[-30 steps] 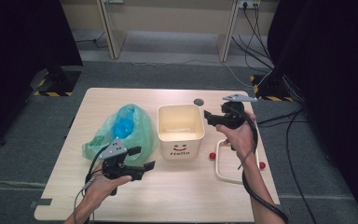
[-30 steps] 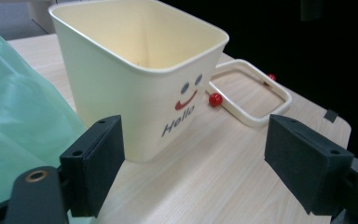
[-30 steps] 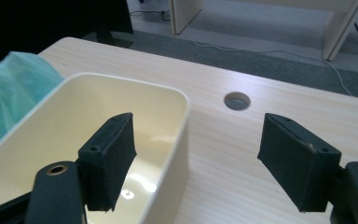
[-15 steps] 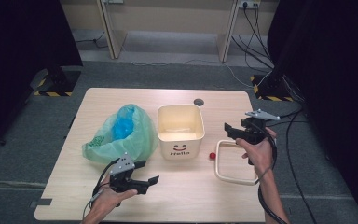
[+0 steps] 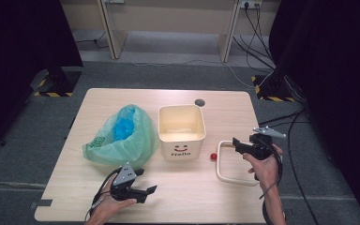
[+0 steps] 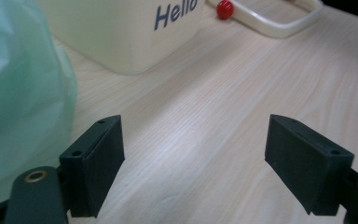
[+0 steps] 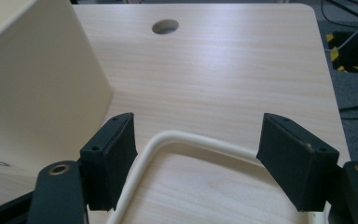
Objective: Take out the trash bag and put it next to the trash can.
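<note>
While both tools gape wide and empty, the right tool [image 5: 242,146] hovers over the frame [image 5: 227,173], right of the bin [image 5: 181,129]; the left tool [image 5: 143,183] sits nearer than the bin.

A pale wood-grain table [image 5: 215,201] fills the middle of the high view. At centre is a cream bin [image 5: 182,131] with dark "Hello" lettering and a red smile. Left of it is a translucent green bag [image 5: 117,143] with blue inside. Right of it are a small red ball [image 5: 213,156] and a cream frame [image 5: 225,176].
</note>
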